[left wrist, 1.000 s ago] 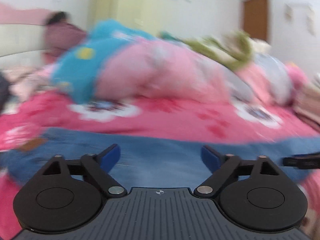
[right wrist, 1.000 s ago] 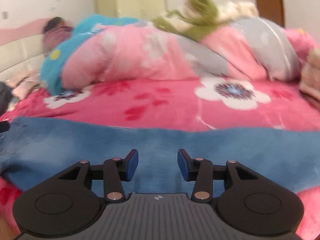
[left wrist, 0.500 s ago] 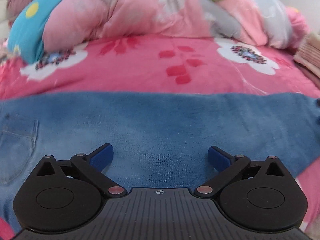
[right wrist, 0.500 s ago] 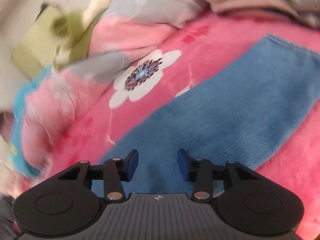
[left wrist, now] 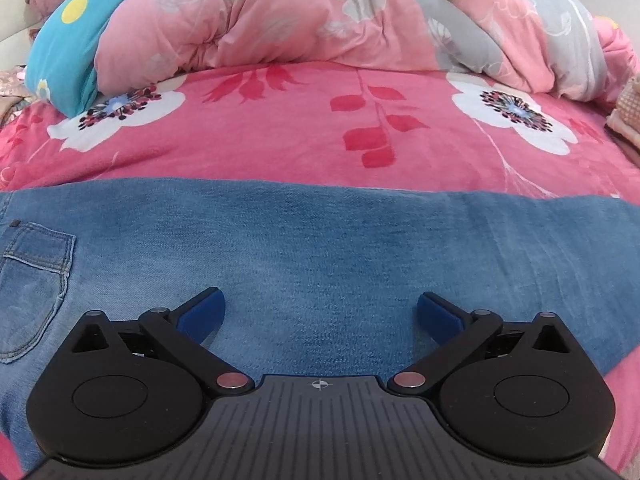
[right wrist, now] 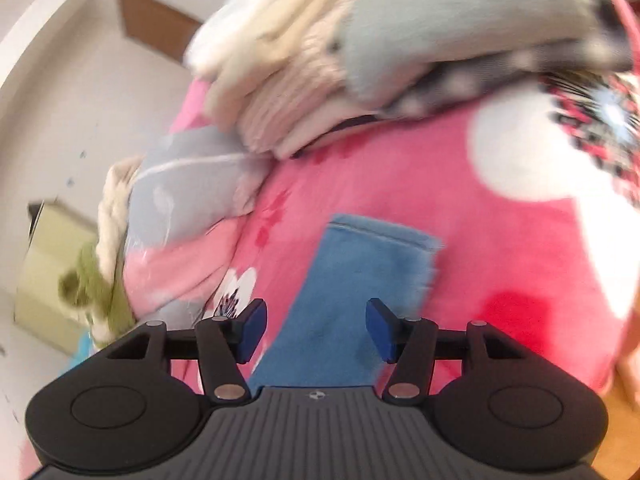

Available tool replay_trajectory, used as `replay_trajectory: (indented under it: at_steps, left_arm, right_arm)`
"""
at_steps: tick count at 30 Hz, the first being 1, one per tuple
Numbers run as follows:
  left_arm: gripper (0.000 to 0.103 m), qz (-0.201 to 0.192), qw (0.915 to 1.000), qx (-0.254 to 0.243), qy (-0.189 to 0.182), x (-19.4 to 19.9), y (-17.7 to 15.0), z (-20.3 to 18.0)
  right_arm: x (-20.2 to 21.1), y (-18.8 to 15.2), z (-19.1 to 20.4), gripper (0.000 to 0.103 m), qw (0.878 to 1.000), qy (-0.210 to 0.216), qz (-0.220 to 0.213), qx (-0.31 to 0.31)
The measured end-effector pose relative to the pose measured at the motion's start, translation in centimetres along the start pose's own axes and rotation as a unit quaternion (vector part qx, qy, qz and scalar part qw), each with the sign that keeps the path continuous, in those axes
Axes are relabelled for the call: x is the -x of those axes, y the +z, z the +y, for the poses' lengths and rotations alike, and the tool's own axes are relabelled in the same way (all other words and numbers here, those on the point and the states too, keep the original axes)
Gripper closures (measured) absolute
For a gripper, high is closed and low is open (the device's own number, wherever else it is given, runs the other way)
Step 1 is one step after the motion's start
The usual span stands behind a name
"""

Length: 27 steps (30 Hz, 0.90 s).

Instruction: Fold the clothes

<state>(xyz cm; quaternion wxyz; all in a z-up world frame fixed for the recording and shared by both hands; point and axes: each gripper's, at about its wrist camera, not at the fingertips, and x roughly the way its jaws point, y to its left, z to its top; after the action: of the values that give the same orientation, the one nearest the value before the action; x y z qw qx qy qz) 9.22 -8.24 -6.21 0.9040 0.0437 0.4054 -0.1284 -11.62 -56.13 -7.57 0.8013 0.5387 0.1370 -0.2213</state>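
Blue jeans (left wrist: pixel 320 248) lie spread flat across a pink flowered bedcover (left wrist: pixel 300 132), a back pocket at the left edge of the left wrist view. My left gripper (left wrist: pixel 319 312) hovers over the middle of the jeans, its jaws wide open with only flat denim under them. In the right wrist view the picture is rolled and blurred. The leg end of the jeans (right wrist: pixel 360 280), with its hem, runs up from between my right gripper's (right wrist: pixel 316 330) fingers. Its jaws are opening, the pads standing clear of the denim on both sides.
A rolled pink and grey quilt (left wrist: pixel 280 20) and a blue pillow (left wrist: pixel 64 40) lie along the far side of the bed. A stack of folded cream and grey clothes (right wrist: pixel 360 60) sits beyond the leg end. A pale cabinet (right wrist: pixel 44 272) and a brown door (right wrist: pixel 156 28) stand by the wall.
My left gripper tipped down onto the middle of the jeans, opened wider, then held still. My right gripper swept along the leg to its hem end, rolling strongly, and its jaws widened.
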Motion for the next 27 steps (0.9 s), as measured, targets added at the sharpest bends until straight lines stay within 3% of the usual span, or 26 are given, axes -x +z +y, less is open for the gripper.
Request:
replay_trajectory:
  at_steps: [4, 6, 18, 27]
  left_arm:
    - [0.0, 0.002, 1.0, 0.0, 0.003, 0.0, 0.1, -0.1]
    - [0.0, 0.003, 1.0, -0.001, 0.003, 0.0, 0.0, -0.1]
    - [0.0, 0.01, 0.9999, -0.004, 0.01, -0.2, 0.2, -0.2]
    - [0.0, 0.009, 0.9997, -0.009, 0.019, -0.2, 0.1, -0.6]
  right_arm:
    - [-1.5, 0.0, -1.3, 0.046, 0.998, -0.049, 0.037, -0.01]
    - [-2.6, 0.0, -1.4, 0.046, 0.998, -0.053, 0.035, -0.009]
    - [-3.7, -0.1, -0.7, 0.046, 0.998, -0.061, 0.031, -0.001]
    - [-5.3, 0.7, -0.4, 0.041, 0.997, -0.06, 0.037, 0.017]
